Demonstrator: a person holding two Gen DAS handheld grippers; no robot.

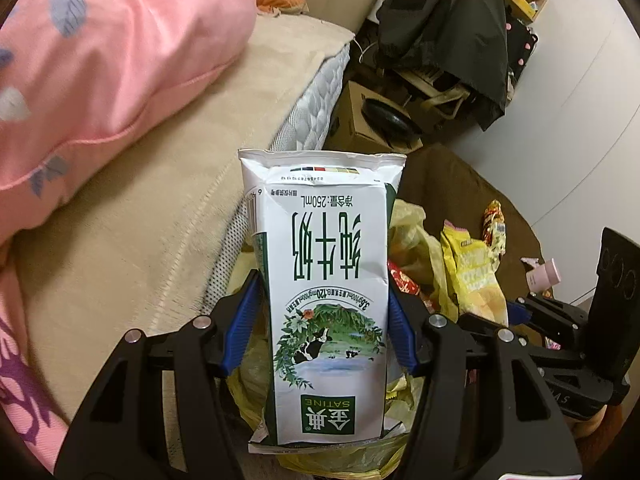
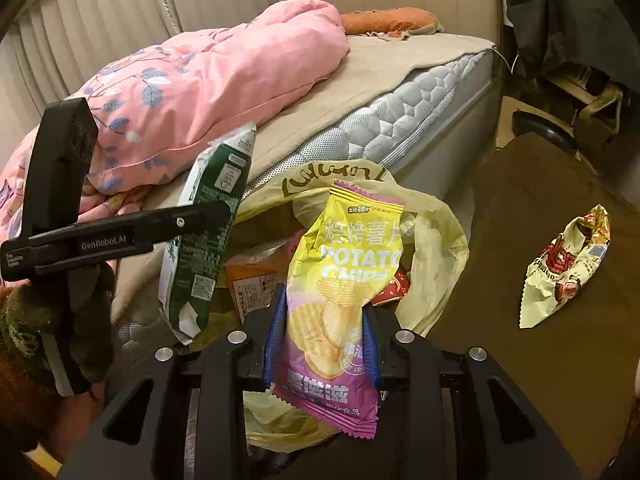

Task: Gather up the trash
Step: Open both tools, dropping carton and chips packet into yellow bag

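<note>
Your left gripper is clamped on the flattened white-and-green milk carton; your right gripper is clamped on the yellow-and-purple potato chip packet. Both hang over the open pale-yellow plastic bag, seemingly positioned for dropping in.

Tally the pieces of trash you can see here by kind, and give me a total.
Milk carton, held in the left gripper: 1
Snack wrappers: 2, the potato chips bag held in the right gripper and a crumpled wrapper on the brown floor
Yellow plastic bag with trash inside: 1
Total: 4
</note>
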